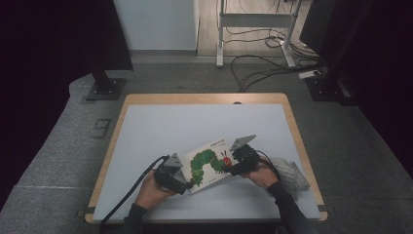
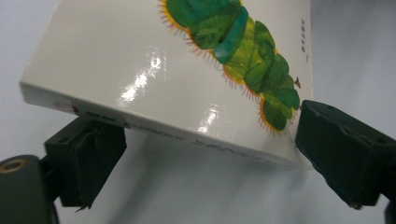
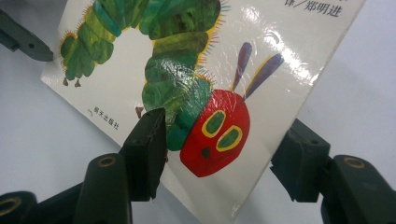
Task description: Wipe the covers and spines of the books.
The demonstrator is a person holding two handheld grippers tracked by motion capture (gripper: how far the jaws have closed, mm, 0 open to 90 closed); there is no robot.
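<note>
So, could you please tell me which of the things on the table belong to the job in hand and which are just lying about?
In the job:
- glossy white picture book with a green caterpillar on its cover
- left gripper, jaws at the book's spine edge
- right gripper, jaws either side of the book's corner

Lying about:
- crumpled clear plastic bag by the table's right edge

High view dim, dark at sides, table (image 1: 160, 122) evenly lit. Gripper views sharp; glare on glossy book (image 2: 140, 84).
</note>
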